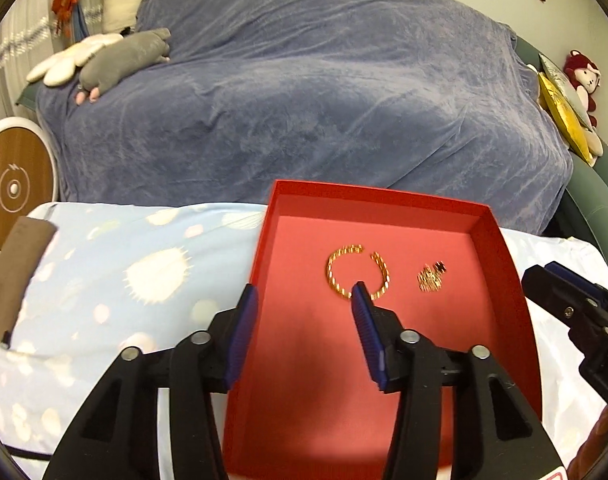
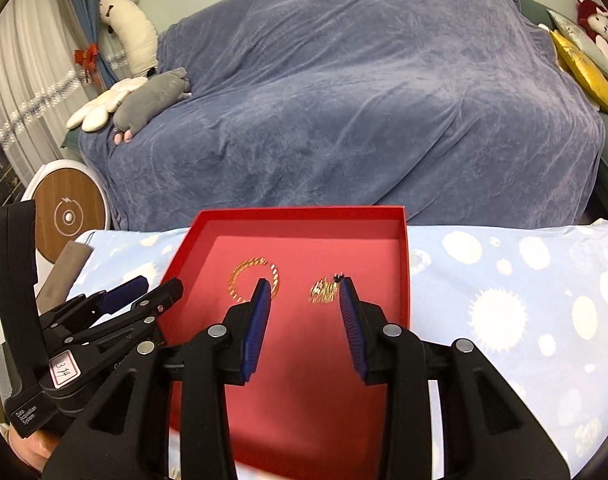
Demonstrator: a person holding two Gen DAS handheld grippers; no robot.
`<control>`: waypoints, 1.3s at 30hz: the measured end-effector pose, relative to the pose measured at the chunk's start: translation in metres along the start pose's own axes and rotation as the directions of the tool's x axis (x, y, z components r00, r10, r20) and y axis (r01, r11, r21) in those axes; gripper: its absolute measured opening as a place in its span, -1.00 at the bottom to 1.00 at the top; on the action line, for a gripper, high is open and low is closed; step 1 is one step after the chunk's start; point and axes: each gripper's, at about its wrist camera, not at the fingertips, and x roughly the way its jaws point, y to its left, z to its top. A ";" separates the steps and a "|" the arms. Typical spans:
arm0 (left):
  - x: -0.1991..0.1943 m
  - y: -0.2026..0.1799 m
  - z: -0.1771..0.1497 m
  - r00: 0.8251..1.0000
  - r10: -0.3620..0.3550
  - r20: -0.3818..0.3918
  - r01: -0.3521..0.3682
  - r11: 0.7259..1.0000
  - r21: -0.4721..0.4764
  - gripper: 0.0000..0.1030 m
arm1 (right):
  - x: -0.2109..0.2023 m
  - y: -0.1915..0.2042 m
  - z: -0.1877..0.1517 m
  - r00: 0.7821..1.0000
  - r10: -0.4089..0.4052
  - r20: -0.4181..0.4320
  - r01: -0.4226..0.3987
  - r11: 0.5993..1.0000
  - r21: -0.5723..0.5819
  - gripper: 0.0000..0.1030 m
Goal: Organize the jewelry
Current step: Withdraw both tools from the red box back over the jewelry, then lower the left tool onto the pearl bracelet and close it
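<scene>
A shallow red box (image 1: 376, 196) (image 2: 304, 213) lies on a light blue patterned cloth (image 1: 115, 264). Inside it rest a gold open bangle (image 1: 329, 274) (image 2: 245, 265) and, to its right, a small bunched gold piece with a dark bit (image 1: 430, 278) (image 2: 323, 292). My left gripper (image 1: 304, 288) hangs open above the box's left part, one fingertip in front of the bangle, with nothing between its blue pads. My right gripper (image 2: 304, 281) is open too, just short of the small gold piece, holding nothing. Each gripper shows at the edge of the other's view.
Behind the table stands a sofa under a blue-grey blanket (image 1: 324, 80) with plush toys (image 1: 123, 60) at its left and a gold cushion (image 1: 564, 120) at its right. A round white and wood device (image 1: 15, 188) stands at left. A brown flat item (image 1: 11, 272) lies at the cloth's left edge.
</scene>
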 end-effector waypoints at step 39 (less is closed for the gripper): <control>-0.083 0.003 -0.175 0.986 -0.094 -0.138 0.107 0.990 0.088 0.39 | -0.099 0.008 -0.184 0.987 -0.085 -0.133 0.068 0.990 -0.127 -0.02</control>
